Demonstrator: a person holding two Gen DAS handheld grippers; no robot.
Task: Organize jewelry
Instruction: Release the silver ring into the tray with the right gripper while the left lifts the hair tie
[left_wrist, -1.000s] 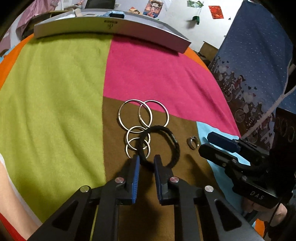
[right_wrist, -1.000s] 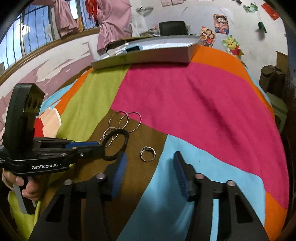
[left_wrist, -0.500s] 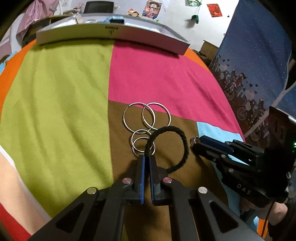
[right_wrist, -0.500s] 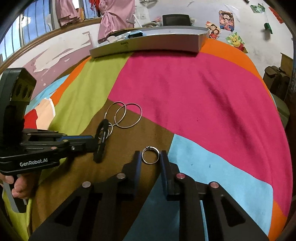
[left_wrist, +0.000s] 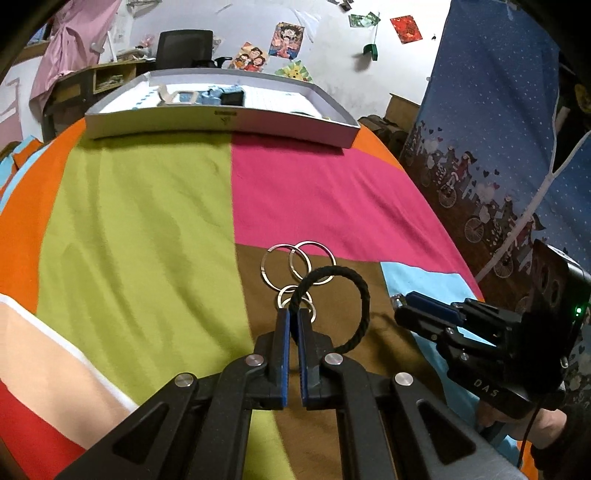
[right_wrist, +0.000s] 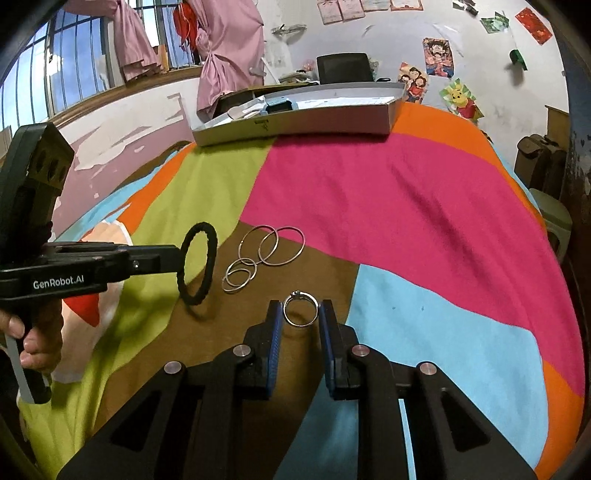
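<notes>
The left gripper (left_wrist: 291, 325) pinches the black braided cord bracelet (left_wrist: 360, 295); the right gripper (right_wrist: 300, 317) squeezes the small silver ring (right_wrist: 300, 308). Lift slowly toward the grey tray (right_wrist: 295, 125), upper middle.

Bright, sharp, fisheye-warped, dark-cornered

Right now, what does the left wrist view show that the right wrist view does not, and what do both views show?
Only the left wrist view shows the blue patterned curtain and the left gripper shut on the black braided bracelet from behind. Only the right wrist view shows the barred window, the pink curtains and the small ring pinched in the right gripper. Both show the silver hoops, the grey tray and the colourful blanket.
</notes>
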